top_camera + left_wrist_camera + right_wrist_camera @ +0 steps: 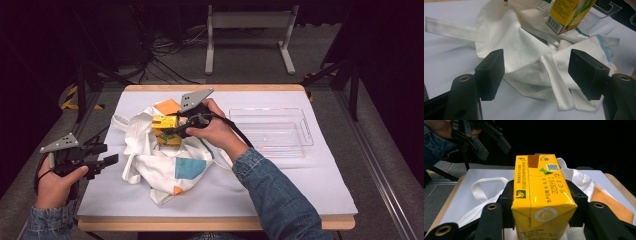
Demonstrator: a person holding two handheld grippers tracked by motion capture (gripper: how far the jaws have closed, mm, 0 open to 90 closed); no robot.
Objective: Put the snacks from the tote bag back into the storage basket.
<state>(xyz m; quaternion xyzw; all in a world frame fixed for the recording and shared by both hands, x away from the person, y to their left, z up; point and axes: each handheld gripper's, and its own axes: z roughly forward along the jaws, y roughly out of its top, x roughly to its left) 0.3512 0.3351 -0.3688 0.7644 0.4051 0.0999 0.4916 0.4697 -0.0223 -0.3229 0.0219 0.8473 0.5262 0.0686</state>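
The right gripper [541, 202] squeezes the yellow juice box [541, 195] by its two flat sides above the soft, floppy white bag [160, 160], and the box looks light but squashy, while the left gripper [97, 160] waits open at 9 o'clock and the clear tray [272, 132] at 3 o'clock has room.

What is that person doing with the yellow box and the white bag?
A person holds a gripper in each hand at a table. The right gripper is clamped on a yellow drink carton, holding it over a crumpled white cloth bag. The left gripper is open at the bag's left side, gripping nothing. A clear plastic tray sits empty to the right. Whether the carton is going in or coming out cannot be told.
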